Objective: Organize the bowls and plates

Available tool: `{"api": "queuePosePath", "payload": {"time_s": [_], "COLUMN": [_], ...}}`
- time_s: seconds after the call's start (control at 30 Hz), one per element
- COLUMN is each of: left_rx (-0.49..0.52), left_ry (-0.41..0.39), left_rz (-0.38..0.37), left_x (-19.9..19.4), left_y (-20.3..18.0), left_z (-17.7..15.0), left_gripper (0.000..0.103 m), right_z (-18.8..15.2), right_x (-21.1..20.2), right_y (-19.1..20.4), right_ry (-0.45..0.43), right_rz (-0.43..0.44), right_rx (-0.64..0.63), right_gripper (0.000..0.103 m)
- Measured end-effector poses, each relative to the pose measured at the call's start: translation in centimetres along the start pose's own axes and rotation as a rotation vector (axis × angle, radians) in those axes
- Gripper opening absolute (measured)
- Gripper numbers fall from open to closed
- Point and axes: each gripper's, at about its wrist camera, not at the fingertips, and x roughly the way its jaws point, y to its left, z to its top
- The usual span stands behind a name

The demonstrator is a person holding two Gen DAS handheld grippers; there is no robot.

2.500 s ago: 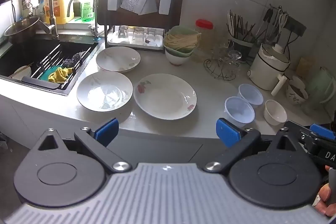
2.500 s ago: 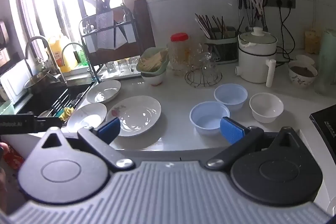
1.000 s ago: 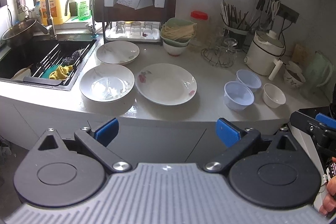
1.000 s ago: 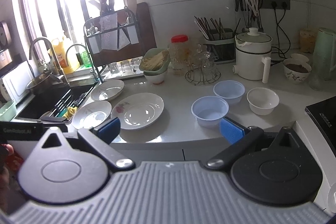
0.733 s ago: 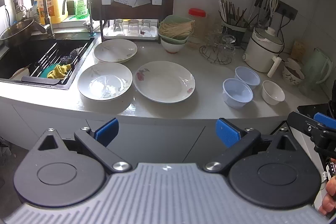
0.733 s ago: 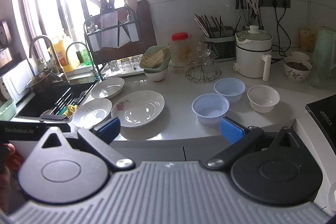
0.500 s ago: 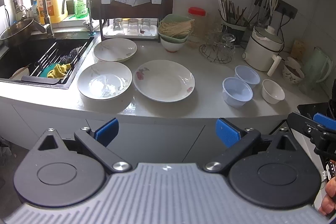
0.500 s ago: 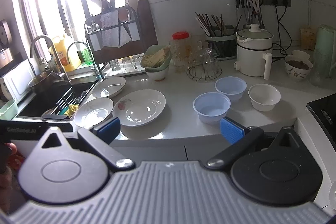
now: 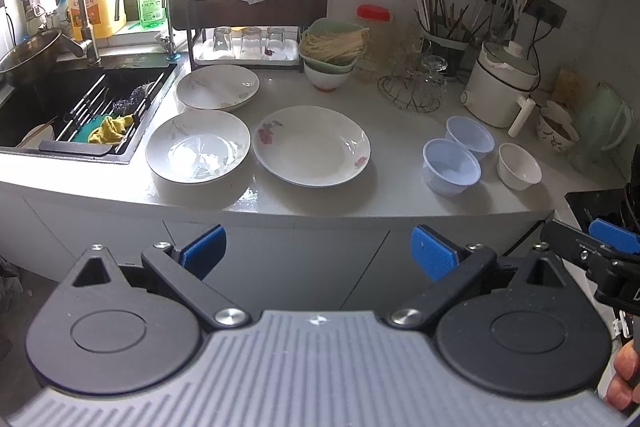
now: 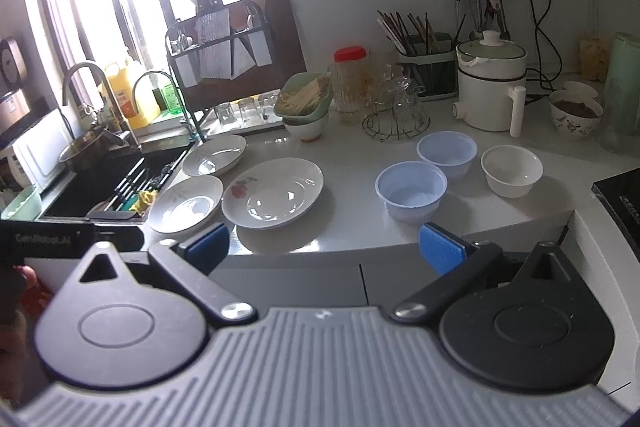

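Three white plates lie on the counter: a flowered one in the middle, one left of it by the sink, one behind. Two pale blue bowls and a small white bowl stand at the right. They also show in the right wrist view: flowered plate, blue bowls, white bowl. My left gripper and right gripper are open and empty, held in front of the counter edge, away from the dishes.
A sink with rack and cloth is at the left. A dish rack with glasses, a bowl of noodles, a glass stand, a white cooker and a chopstick holder line the back. A stove edge is at the right.
Both grippers have drawn back from the counter since 2.5 s ago, so the dishes look farther away. The jaws stay open. Nothing on the counter moved.
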Motion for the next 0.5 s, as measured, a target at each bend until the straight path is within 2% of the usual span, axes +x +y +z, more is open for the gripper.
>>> {"api": "queuePosePath", "payload": {"time_s": [0.37,0.5], "left_rx": [0.005,-0.032], "left_ry": [0.033,0.044], "left_rz": [-0.009,-0.021], "left_x": [0.5,0.54], "left_y": [-0.13,0.42], "left_z": [0.51,0.47], "left_gripper": [0.101,0.101], "right_z": [0.35,0.41], "right_x": [0.41,0.35], "right_y": [-0.78,-0.99], "right_ry": [0.035,0.043], "right_rz": [0.019,0.022], "right_rx": [0.01,0.009], "right_gripper": [0.103,0.103]}}
